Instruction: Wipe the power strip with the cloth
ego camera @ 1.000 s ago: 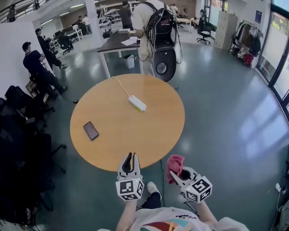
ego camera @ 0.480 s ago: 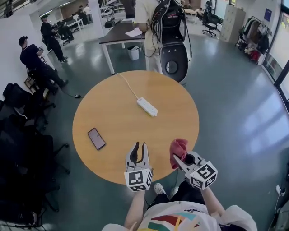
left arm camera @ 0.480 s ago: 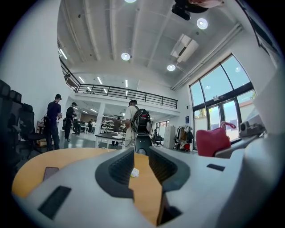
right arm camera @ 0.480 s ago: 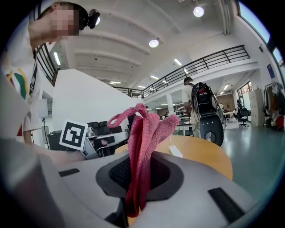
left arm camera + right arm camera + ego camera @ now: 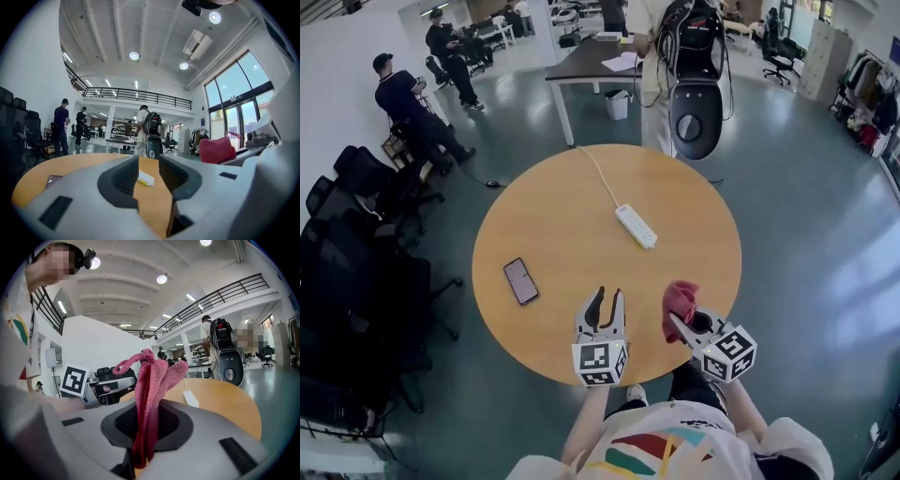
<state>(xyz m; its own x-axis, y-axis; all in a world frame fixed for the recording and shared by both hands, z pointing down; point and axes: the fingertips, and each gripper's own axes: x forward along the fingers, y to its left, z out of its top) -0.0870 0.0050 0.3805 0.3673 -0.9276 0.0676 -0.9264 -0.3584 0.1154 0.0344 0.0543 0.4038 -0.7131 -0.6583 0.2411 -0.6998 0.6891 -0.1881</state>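
Power strip (image 5: 636,226) on table (image 5: 572,234), phone (image 5: 521,280) to its left (nearer the front edge)

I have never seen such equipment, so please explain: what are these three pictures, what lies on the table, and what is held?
No robot here: a person holds a two-jaw gripper in each hand. One picture comes from a head camera looking down; the other two from cameras riding on the grippers. On the round wooden table lie a white power strip and a smartphone. The right gripper is shut on a pink cloth. The left gripper has just been opening its jaws; they hold nothing.
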